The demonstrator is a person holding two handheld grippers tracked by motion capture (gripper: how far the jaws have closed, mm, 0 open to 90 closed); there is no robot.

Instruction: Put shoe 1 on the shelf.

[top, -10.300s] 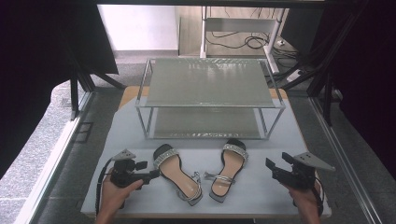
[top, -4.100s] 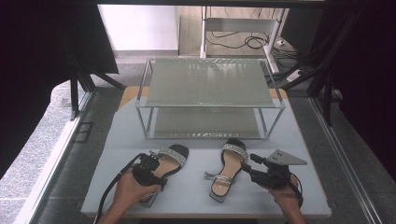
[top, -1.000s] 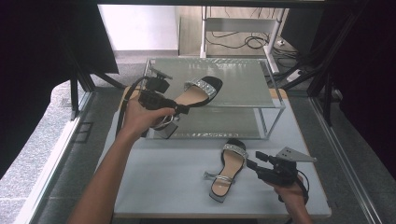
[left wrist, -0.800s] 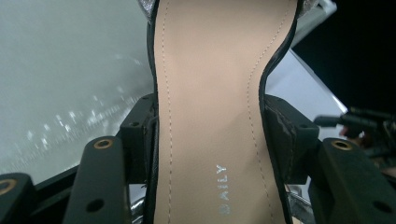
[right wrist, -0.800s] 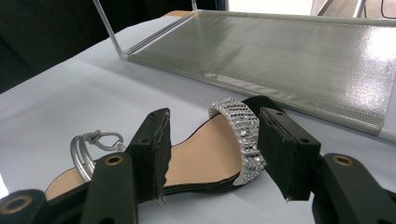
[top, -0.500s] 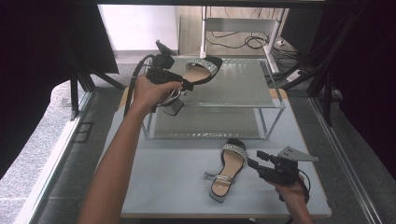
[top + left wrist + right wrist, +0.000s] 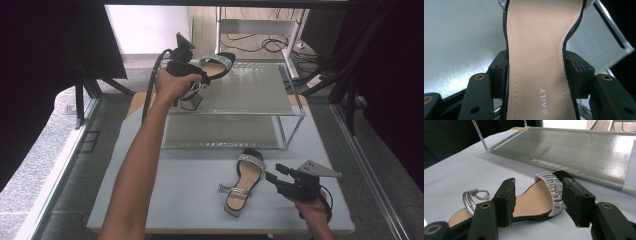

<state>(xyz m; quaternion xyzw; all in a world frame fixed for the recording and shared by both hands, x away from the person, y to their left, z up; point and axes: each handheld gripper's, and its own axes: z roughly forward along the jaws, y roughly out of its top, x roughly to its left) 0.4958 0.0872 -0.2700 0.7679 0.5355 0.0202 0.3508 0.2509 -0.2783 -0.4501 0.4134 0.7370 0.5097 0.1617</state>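
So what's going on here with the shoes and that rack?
A person is putting a pair of sandals onto a two-tier rack. The left gripper is clamped on one sandal across its insole and holds it over the rack's top shelf. The other sandal lies on the table in front of the rack. The right gripper sits beside it, jaws open either side of its toe strap without pressing on it.
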